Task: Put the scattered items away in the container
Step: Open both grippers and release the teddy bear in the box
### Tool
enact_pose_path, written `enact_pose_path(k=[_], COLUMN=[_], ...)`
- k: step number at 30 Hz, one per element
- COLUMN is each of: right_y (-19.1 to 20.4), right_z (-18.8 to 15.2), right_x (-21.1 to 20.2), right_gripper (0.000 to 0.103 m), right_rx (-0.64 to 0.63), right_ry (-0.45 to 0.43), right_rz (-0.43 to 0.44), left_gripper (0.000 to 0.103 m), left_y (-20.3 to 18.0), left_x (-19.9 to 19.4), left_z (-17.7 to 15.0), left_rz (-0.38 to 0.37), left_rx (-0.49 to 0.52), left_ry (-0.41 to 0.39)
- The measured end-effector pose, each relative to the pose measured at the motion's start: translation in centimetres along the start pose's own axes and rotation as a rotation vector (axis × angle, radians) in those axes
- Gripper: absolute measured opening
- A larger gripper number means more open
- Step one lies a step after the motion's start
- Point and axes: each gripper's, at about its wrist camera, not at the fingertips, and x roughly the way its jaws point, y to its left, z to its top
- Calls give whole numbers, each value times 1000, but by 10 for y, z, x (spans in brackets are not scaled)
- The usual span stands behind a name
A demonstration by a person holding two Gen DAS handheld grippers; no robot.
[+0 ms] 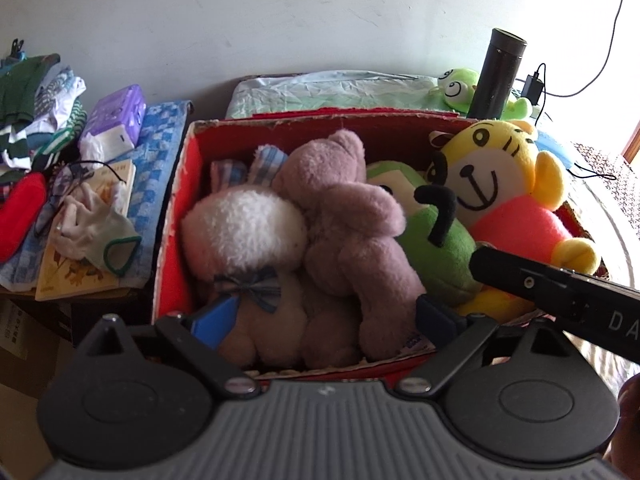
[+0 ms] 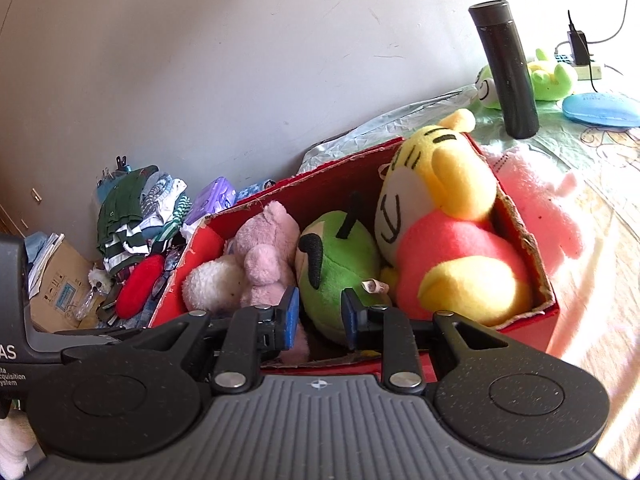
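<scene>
Left gripper [image 1: 320, 320], jaws wide and empty, above 4 plush toys [image 1: 352, 232] packed in the red box [image 1: 176, 208]; right gripper [image 2: 318, 316], jaws narrow, holds nothing.

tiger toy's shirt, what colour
Pink-red shirt; the left wrist view shows it best.

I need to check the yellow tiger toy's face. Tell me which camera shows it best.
The left wrist view: the yellow tiger toy faces that camera, eyes, nose and smile all clear, at the right end of the red box. In the right wrist view the toy lies tilted and side-on, so only part of the smile shows.
</scene>
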Motion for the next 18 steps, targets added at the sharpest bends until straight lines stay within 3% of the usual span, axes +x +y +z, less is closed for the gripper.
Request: enact_pose_path(k=[6, 18], right_y=[3, 3], right_z=[-6, -11], right_x=[-7, -12], right_gripper=[26, 24], right_rx=[-27, -51], right_ry=[-12, -43], right_rz=[-17, -21], left_gripper=[97, 99], left_y=[5, -5], left_x=[0, -5], left_z=[-1, -4], left_rz=[-6, 79], left_rx=[-61, -61], left_ry=[12, -9])
